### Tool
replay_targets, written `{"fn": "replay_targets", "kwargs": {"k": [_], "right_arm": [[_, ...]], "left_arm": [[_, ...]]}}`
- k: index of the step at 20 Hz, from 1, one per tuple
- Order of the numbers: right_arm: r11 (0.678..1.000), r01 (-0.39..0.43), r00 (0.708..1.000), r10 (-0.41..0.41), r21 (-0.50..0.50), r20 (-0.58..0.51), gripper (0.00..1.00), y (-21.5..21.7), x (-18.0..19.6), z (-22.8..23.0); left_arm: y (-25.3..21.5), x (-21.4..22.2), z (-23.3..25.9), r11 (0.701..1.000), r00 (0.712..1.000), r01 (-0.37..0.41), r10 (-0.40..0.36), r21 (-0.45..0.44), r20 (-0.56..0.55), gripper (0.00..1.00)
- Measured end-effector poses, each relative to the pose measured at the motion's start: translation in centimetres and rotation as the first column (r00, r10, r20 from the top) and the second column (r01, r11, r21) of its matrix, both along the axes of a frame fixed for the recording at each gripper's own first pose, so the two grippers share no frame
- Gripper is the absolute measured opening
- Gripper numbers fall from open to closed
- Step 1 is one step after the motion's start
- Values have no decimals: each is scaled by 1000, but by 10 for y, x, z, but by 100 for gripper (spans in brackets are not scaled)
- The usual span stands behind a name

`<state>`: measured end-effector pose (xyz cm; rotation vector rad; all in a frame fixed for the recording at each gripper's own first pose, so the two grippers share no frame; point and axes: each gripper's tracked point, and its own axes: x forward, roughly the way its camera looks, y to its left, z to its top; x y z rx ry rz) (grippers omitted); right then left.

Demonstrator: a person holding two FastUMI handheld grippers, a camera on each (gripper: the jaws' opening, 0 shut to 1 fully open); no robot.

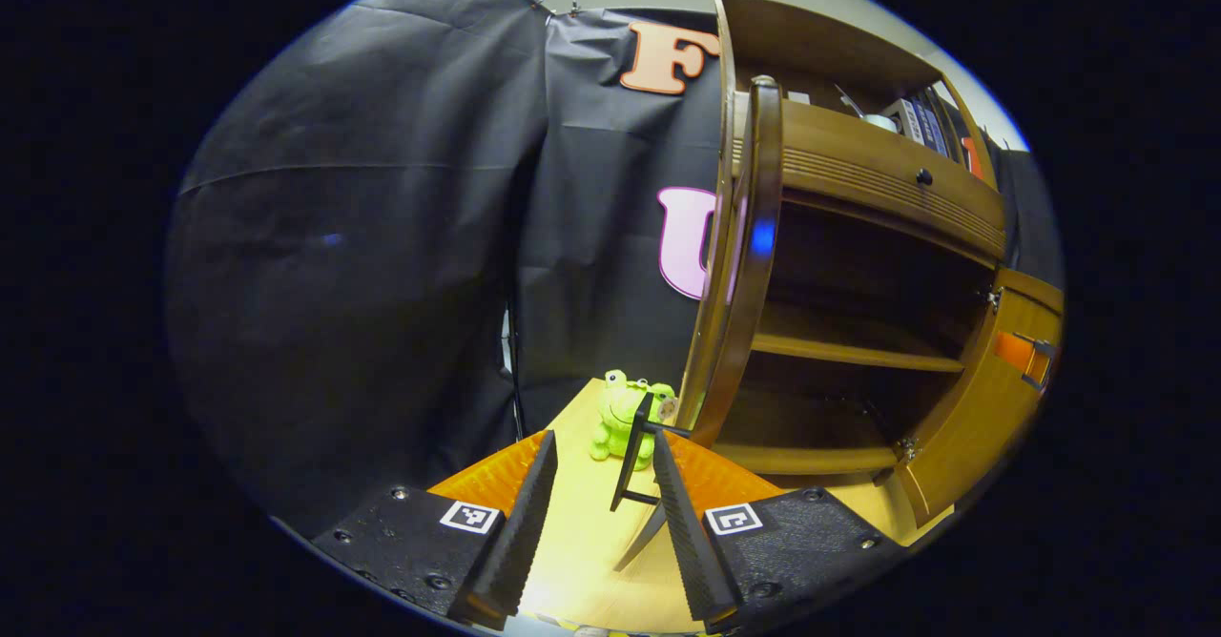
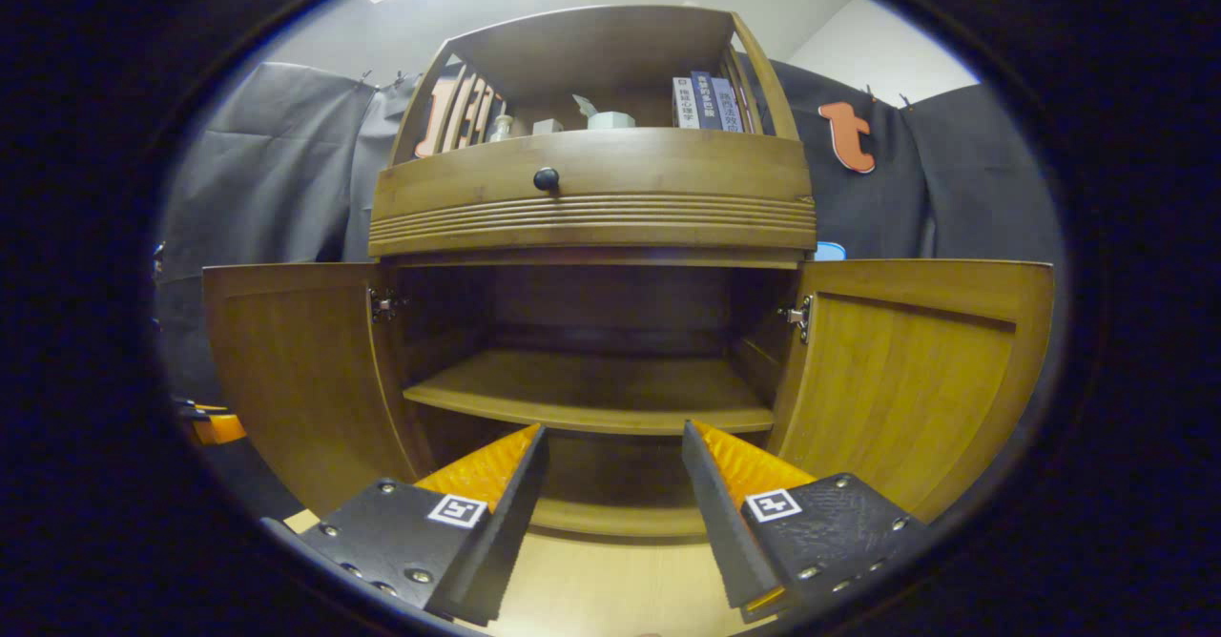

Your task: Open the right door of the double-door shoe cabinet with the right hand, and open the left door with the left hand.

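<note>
The wooden shoe cabinet (image 2: pixel 591 203) faces me in the right gripper view with both doors swung wide: left door (image 2: pixel 296 380), right door (image 2: pixel 916 380). My right gripper (image 2: pixel 613 427) is open in front of the lower shelf (image 2: pixel 591 394), with nothing between its fingers. In the left gripper view the left door (image 1: pixel 749 256) is edge-on just right of centre. Its black bar handle (image 1: pixel 634 451) stands inside my open left gripper (image 1: pixel 604 434), close to the right finger (image 1: pixel 682 513); whether they touch I cannot tell. The right door (image 1: pixel 983 418) hangs open at far right.
A green frog toy (image 1: pixel 620 418) sits on the light wooden floor board (image 1: pixel 582 542) beside the left door. A drawer with a black knob (image 2: pixel 546 178) lies above the opening, with books (image 2: pixel 706 101) on top. The other gripper's orange part (image 1: pixel 1021 353) shows by the right door.
</note>
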<state>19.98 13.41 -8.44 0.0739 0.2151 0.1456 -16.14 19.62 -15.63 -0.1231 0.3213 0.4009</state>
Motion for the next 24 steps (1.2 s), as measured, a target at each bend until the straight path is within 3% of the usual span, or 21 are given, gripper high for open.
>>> {"fn": "replay_targets", "kwargs": {"k": [4,9,10,13,18,19,23,24], "right_arm": [[1000,9,1000,-9,-4,11,80,-7,1,3],[999,34,999,-34,-9,14,84,-19,0,4],[999,40,999,-39,-11,15,80,-22,-1,4],[998,57,998,-57,-10,16,83,-28,-3,4],[997,75,997,-75,-4,33,80,-34,-10,13],[997,81,996,-80,-3,41,83,-35,-11,16],[996,93,993,-94,6,69,83,-36,-17,31],[995,96,992,-97,8,77,85,-36,-21,35]], "left_arm": [[2,4,43,1000,995,-15,16,-14,97,64],[13,13,130,990,970,-69,39,119,239,64],[13,15,149,987,961,-76,34,142,275,60],[6,20,197,982,928,-72,1,177,373,62],[-38,43,227,984,898,47,-117,171,425,57],[-47,48,227,980,894,70,-144,186,423,57],[-88,77,205,955,896,176,-256,239,364,56],[-102,83,198,948,892,213,-287,235,350,70]]}}
